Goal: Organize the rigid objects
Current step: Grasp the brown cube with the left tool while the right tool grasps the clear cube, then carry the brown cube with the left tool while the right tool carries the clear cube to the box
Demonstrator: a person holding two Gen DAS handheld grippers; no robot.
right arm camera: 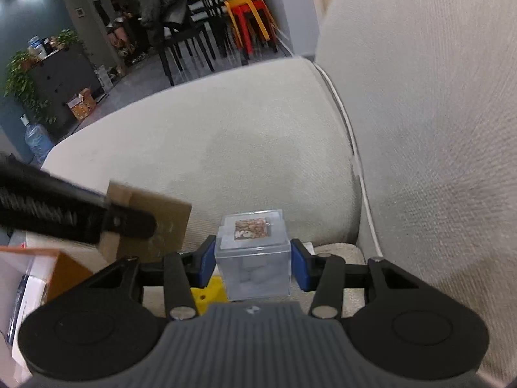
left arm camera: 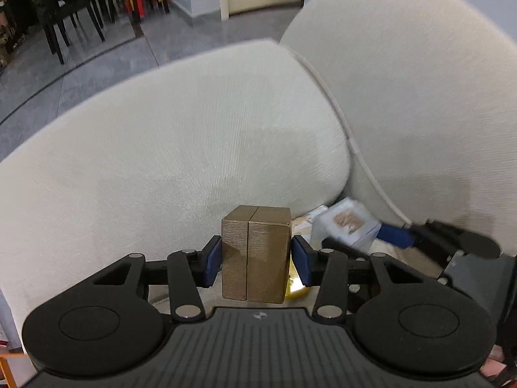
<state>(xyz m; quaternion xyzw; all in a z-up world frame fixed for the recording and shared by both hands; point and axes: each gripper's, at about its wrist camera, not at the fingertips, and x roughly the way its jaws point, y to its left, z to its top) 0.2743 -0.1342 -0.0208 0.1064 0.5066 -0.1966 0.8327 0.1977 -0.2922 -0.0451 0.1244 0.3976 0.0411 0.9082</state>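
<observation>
A cream sofa (right arm camera: 258, 148) fills the foreground. Beyond its arm, grey floor tiles (left arm camera: 181, 32), black dining chairs (right arm camera: 187, 42) and red and yellow stools (right arm camera: 248, 19). A dark cabinet (right arm camera: 64, 77) with plants stands by the blue wall (right arm camera: 13, 26).

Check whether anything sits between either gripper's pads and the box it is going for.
Nothing visible does. The left gripper has its blue pads directly against the gold box, and the right gripper has its pads directly against the clear plastic box. Both boxes are held above the sofa.
</observation>
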